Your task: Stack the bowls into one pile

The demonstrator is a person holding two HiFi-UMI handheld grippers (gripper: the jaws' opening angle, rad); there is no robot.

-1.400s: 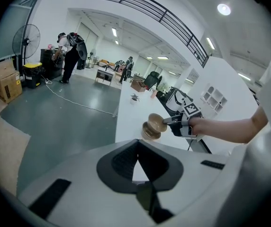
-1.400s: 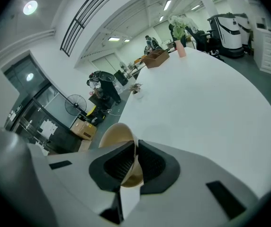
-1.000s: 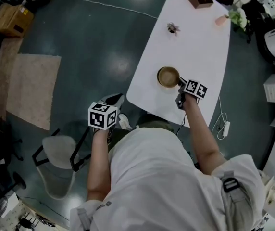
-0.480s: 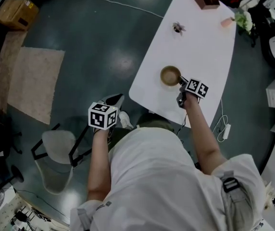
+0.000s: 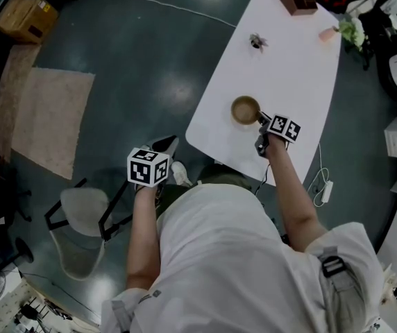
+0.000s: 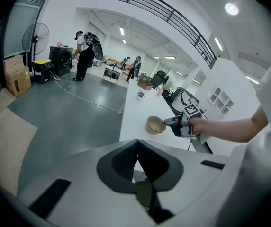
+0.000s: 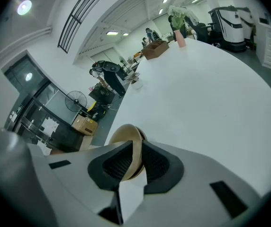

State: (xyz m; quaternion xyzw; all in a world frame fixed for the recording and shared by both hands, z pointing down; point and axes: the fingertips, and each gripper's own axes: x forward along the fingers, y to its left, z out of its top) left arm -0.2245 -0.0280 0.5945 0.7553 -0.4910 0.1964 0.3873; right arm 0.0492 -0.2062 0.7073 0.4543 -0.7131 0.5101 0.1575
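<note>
Right gripper point(image 7: 134, 148) stands part open, its jaws having just been opening, with the wall of the tan bowl point(image 7: 125, 135) loose between them; the bowl sits upright and empty near the edge of the white table point(image 5: 289, 61); left gripper point(image 6: 138, 144) is closed on nothing, off the table.

The right arm point(image 5: 292, 186) stretches forward, the right gripper point(image 5: 260, 119) tilted downward. Its jaws have just been opening, with the rim of the bowl point(image 5: 244, 109) between them. The left arm point(image 5: 139, 234) stays bent near the body, and the left gripper point(image 5: 164, 148) also tilts downward, jaws together and empty.
</note>
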